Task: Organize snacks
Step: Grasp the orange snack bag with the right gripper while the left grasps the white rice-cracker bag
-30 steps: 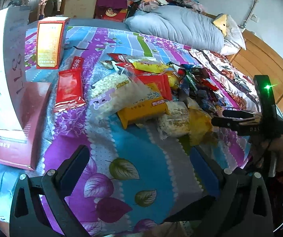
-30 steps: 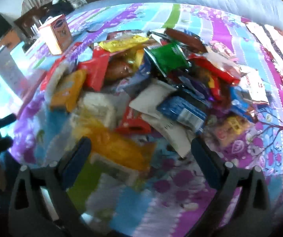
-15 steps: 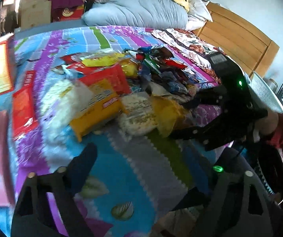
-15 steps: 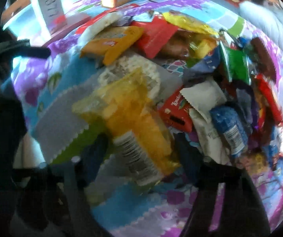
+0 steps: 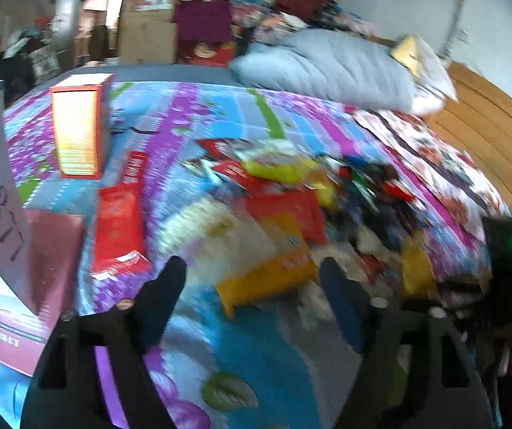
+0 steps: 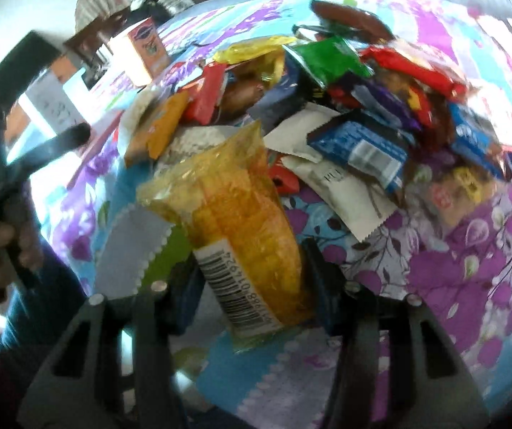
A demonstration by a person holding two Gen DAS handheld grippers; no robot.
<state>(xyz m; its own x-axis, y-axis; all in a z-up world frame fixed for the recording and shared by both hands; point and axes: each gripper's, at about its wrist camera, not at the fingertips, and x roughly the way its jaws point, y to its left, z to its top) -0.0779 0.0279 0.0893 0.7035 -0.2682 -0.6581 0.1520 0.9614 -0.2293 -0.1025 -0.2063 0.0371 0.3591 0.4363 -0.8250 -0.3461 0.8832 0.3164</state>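
A heap of snack packets lies on a flowered bedspread. My right gripper is shut on a clear yellow snack bag with a barcode label, held just above the bedspread at the near edge of the heap. In the left wrist view the heap lies ahead; an orange-yellow packet is nearest. My left gripper is open and empty, hovering over the bedspread in front of that packet. The right gripper shows at the right edge of the left wrist view.
An orange upright box stands at the far left of the bed. A red flat packet lies near it. A white and maroon box stands at the left edge. A grey quilt and wooden headboard are behind.
My right gripper has closed on the yellow bag and lifted it slightly. My left gripper has swung back to the left, towards the boxes, and narrowed a little.
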